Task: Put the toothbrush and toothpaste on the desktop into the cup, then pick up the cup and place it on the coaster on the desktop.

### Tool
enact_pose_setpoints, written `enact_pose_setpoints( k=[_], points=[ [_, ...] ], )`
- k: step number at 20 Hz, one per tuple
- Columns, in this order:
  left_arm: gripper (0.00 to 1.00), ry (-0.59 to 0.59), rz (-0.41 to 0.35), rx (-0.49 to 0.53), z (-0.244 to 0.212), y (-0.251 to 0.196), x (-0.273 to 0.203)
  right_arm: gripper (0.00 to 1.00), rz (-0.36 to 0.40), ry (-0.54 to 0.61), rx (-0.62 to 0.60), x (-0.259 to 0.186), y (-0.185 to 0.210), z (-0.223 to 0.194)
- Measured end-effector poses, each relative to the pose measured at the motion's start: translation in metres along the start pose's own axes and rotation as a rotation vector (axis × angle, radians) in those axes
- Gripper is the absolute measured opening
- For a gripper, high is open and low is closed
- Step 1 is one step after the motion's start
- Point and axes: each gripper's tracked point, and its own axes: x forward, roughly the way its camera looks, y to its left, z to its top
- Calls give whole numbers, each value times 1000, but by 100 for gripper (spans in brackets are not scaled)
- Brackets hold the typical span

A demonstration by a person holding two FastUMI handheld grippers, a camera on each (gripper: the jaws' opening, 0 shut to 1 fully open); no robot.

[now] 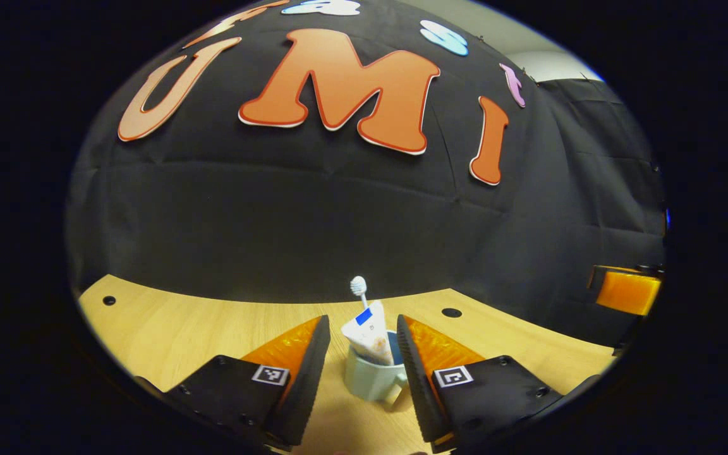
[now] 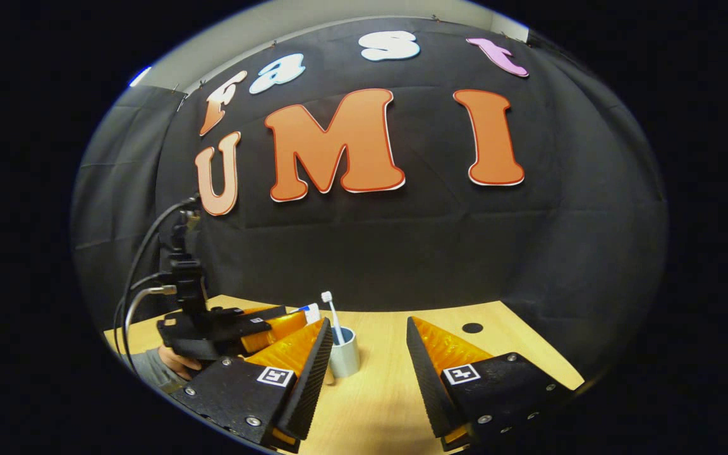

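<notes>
Desktop is pale wood with black cloth walling the booth behind. Left gripper is spread wide, cup with toothbrush and toothpaste sitting untouched between its fingers. Right gripper is wide apart too, cup ahead by its left finger.

Pale blue-grey cup (blue inside), white toothbrush, white-and-blue toothpaste, light wood desktop

Table: pale wood-grain top, smooth, low sheen. Cup: smooth, slightly glossy, ceramic or hard plastic, not determinable. Toothpaste: soft plastic tube, creased, faint shine. Toothbrush: plastic, smooth handle, bristled head. Left tongs: inner faces finely ribbed, matt; outer panels translucent, textured plastic; bodies matt plastic. Right tongs: same finish, with shiny metal screws. Booth wall: matt cloth, creased.
</notes>
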Motion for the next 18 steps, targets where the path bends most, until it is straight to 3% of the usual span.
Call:
enact_pose_setpoints(
  k=[2, 3, 4, 6, 10, 11, 15, 16, 18],
  points=[
    [77, -23, 13, 0, 15, 14, -28, 71, 17, 5, -1, 11, 14, 2],
    [79, -35, 18, 7, 19, 21, -42, 76, 28, 17, -2, 17, 22, 2],
    [87, -48, 34, 19, 24, 28, -55, 71, 39, 34, -3, 24, 30, 0],
    [95, -80, 78, 47, 35, 47, -82, 72, 54, 72, -17, 35, 43, -5],
    [96, -40, 137, 12, 27, 77, -134, 76, 78, 148, -47, 62, 64, -19],
    [97, -36, 154, 22, 25, 85, -145, 71, 82, 176, -51, 69, 68, -26],
    [97, -28, 222, 101, 30, 119, -180, 71, 117, 297, -37, 91, 83, -55],
    [97, -34, 238, 114, 34, 127, -186, 76, 119, 326, -29, 97, 85, -63],
    [97, -44, 265, 120, 40, 141, -202, 71, 102, 389, -37, 107, 84, -77]
  ],
)
